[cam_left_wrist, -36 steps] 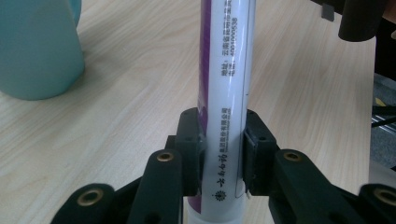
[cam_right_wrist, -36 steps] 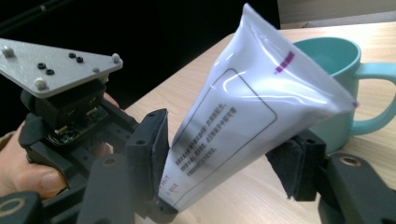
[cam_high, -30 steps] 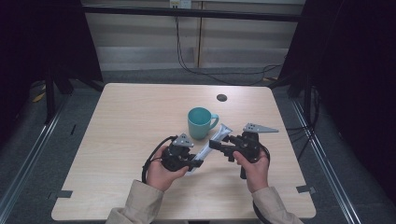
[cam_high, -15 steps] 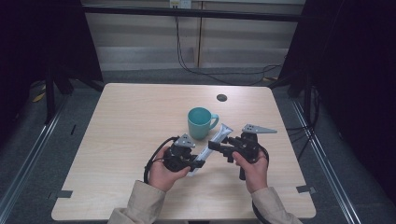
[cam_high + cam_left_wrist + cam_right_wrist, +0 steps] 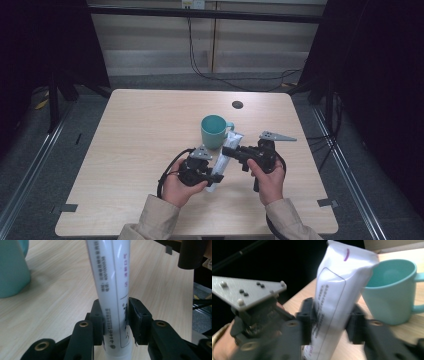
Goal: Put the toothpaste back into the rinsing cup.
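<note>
White soft plastic tube (image 5: 223, 159) beside teal mug (image 5: 215, 131): light, pliable, slippery. Left hand-held gripper (image 5: 115, 322) clamps its lower end; right hand-held gripper (image 5: 329, 322), jaws just closing, pinches flat crimped end.

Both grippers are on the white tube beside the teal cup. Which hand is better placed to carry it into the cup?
Right, probably. The right gripper, whose fingers have just been closing, clamps the white tube at its end nearest the teal cup. The left gripper grips the far end.
</note>
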Tool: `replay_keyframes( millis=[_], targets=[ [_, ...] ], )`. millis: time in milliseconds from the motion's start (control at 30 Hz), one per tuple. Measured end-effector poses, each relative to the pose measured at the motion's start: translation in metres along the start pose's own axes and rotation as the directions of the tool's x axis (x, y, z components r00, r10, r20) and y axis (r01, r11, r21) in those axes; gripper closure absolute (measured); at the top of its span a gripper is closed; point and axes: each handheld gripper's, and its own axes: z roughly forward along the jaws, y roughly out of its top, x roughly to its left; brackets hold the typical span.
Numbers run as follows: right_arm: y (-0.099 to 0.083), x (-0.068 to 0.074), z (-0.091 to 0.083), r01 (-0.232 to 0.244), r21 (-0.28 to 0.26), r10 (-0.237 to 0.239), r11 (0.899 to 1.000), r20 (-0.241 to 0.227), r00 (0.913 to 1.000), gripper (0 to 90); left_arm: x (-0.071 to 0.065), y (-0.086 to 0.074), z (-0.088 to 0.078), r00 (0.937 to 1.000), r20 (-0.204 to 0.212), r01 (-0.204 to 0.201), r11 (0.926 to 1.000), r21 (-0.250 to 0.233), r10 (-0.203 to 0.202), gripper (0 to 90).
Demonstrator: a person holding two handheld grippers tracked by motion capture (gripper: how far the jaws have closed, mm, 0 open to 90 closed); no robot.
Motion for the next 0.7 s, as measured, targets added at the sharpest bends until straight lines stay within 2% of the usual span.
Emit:
replay_keyframes(
  millis=[33, 67, 167, 333, 367, 433, 567, 600, 700],
  targets=[
    [0.001, 0.001, 0.0, 0.004, 0.0, -0.004, 1.0, 0.004, 1.0, 70.2, -0.001, 0.001, 0.0, 1.0, -0.008, -0.002, 1.0, 0.007, 0.002, 66.4],
    [0.003, 0.003, 0.001, 0.019, 0.009, -0.019, 1.0, 0.005, 0.9998, 71.3, 0.0, 0.001, 0.002, 1.0, 0.003, 0.007, 1.0, 0.004, -0.007, 66.4],
    [0.004, 0.004, 0.002, 0.02, 0.013, -0.02, 1.0, 0.008, 0.9998, 72.6, 0.0, 0.001, 0.002, 1.0, 0.0, 0.004, 1.0, 0.0, -0.004, 65.5],
    [0.005, 0.004, 0.004, 0.02, 0.015, -0.02, 1.0, -0.014, 0.9997, 75.3, 0.003, -0.001, 0.001, 0.9999, 0.005, 0.011, 0.9999, -0.003, -0.011, 62.5],
    [0.006, 0.006, 0.004, 0.039, 0.022, -0.038, 0.999, -0.013, 0.9992, 75.8, 0.003, -0.001, 0.0, 1.0, -0.004, 0.006, 1.0, -0.005, -0.006, 53.0],
    [0.008, 0.006, 0.004, 0.042, 0.022, -0.041, 0.999, -0.016, 0.999, 76.1, 0.005, -0.002, 0.0, 1.0, -0.008, 0.001, 0.9999, 0.015, -0.001, 42.6],
    [0.009, 0.006, 0.002, 0.051, 0.022, -0.051, 0.998, -0.01, 0.9987, 76.4, 0.01, -0.009, -0.004, 0.9999, -0.011, 0.006, 0.9998, 0.021, -0.006, 36.1],
    [0.01, 0.006, 0.0, 0.056, 0.022, -0.055, 0.998, -0.008, 0.9984, 76.5, 0.014, -0.014, -0.006, 0.9997, -0.022, 0.009, 0.9995, 0.029, -0.008, 31.6],
    [0.011, 0.006, -0.002, 0.06, 0.024, -0.06, 0.998, 0.001, 0.9982, 76.7, 0.018, -0.02, -0.008, 0.9992, -0.04, 0.006, 0.9989, 0.047, -0.004, 27.0]
  ],
)
